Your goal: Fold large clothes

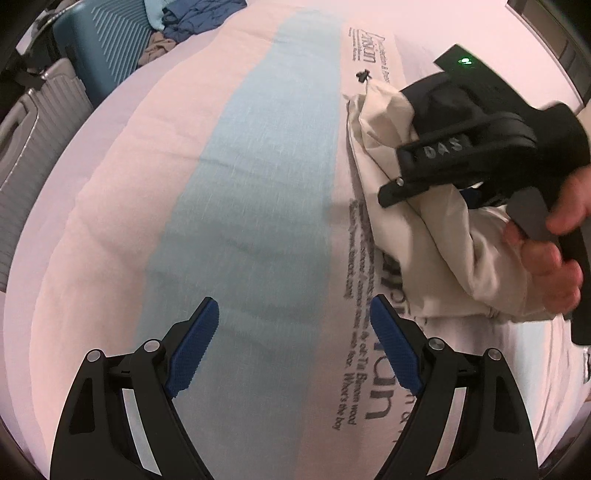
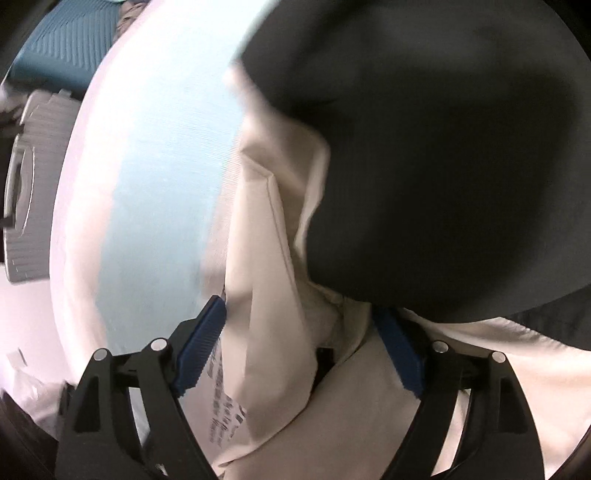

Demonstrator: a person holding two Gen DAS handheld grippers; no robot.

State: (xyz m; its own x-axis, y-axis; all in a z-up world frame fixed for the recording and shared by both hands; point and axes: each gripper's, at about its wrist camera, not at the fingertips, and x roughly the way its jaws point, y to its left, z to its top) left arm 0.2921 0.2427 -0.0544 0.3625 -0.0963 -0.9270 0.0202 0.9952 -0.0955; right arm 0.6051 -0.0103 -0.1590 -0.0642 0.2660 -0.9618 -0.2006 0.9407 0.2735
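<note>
A cream garment [image 1: 424, 206] with a black part [image 1: 439, 96] lies bunched on the right side of the bed; it fills the right wrist view [image 2: 273, 280], its black part [image 2: 443, 155] close to the lens. My left gripper [image 1: 291, 347] is open and empty, low over the bedcover, to the left of the garment. My right gripper [image 2: 299, 350] is open with cream cloth lying between its blue fingers [image 2: 201, 350]. The right tool [image 1: 480, 155] and the hand holding it show in the left wrist view, resting on the garment.
The bed has a pink cover [image 1: 110, 221] with a light blue stripe [image 1: 258, 192] and printed text [image 1: 358, 362]. A teal suitcase [image 1: 99, 48] and a grey one [image 1: 33, 147] stand beside the bed at left. Other clothes [image 1: 192, 18] lie at the far end.
</note>
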